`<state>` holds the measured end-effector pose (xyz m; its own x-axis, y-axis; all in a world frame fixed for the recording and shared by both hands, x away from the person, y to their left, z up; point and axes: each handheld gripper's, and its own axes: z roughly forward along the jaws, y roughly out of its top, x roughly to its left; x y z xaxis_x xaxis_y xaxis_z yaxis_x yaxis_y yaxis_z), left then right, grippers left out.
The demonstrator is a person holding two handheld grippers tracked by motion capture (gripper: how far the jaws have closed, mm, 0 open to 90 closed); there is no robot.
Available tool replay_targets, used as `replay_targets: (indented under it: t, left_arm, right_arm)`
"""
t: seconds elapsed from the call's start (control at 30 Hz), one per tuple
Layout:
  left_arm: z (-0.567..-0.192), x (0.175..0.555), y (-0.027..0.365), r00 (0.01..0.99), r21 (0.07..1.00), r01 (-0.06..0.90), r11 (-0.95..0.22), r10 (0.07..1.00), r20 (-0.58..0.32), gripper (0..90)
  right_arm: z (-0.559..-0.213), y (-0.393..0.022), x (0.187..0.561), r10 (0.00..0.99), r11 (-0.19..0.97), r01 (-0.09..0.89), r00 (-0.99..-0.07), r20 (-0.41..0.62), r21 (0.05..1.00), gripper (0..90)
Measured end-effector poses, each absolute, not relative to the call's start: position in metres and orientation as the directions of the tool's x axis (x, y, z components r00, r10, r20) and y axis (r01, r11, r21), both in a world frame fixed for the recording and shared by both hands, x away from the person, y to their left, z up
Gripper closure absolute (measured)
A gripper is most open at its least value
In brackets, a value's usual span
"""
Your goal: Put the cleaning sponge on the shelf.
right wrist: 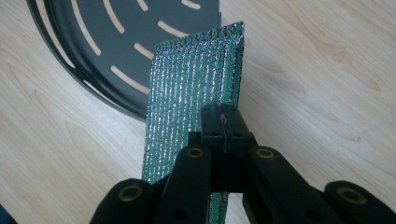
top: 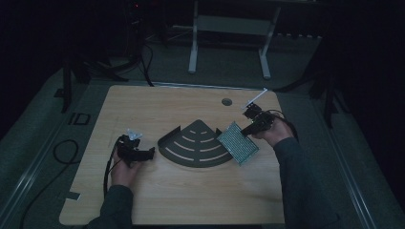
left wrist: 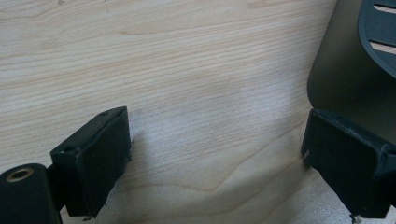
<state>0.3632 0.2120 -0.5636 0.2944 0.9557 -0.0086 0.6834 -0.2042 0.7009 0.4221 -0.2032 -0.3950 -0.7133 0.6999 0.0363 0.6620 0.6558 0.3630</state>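
A dim lab or test room is suggested: a lone wooden bench point(top: 191, 200) is ringed by dark carpeted floor point(top: 229, 67), trailing cables point(top: 62, 148) and a metal-legged stand point(top: 229, 28).

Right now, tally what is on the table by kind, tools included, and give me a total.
Dark slotted fan-shaped tray: 1
Green perforated board, clamped in the right tool: 1
Hand-held tools, counting the open left tool beside the tray: 2
Total: 4
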Motion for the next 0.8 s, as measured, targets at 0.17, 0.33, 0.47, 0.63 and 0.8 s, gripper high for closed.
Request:
replay_targets:
  t: [0.17,0.33,0.47,0.63,0.8]
  left_arm:
    - [-0.564,0.363,0.212,0.294,0.701,0.683,-0.204,0.956,-0.008,8.8]
    - [-0.564,0.363,0.212,0.295,0.701,0.683,-0.204,0.956,-0.009,8.8]
    - [-0.564,0.363,0.212,0.294,0.701,0.683,-0.204,0.956,-0.008,8.8]
    - [-0.564,0.363,0.212,0.294,0.701,0.683,-0.204,0.956,-0.009,8.8]
    - [-0.564,0.363,0.212,0.294,0.701,0.683,-0.204,0.956,-0.008,8.8]
  right_arm:
    - [-0.394,-0.198,0.426,0.695,0.658,0.656,-0.718,0.037,0.371,90.0]
    - [-0.394,-0.193,0.43,0.691,0.657,0.65,-0.722,0.039,0.381,90.0]
    - [-0.395,-0.189,0.433,0.688,0.657,0.648,-0.724,0.045,0.384,90.0]
    - [-0.396,-0.184,0.437,0.683,0.661,0.644,-0.729,0.048,0.386,90.0]
    - [-0.399,-0.18,0.442,0.685,0.656,0.648,-0.726,0.055,0.387,90.0]
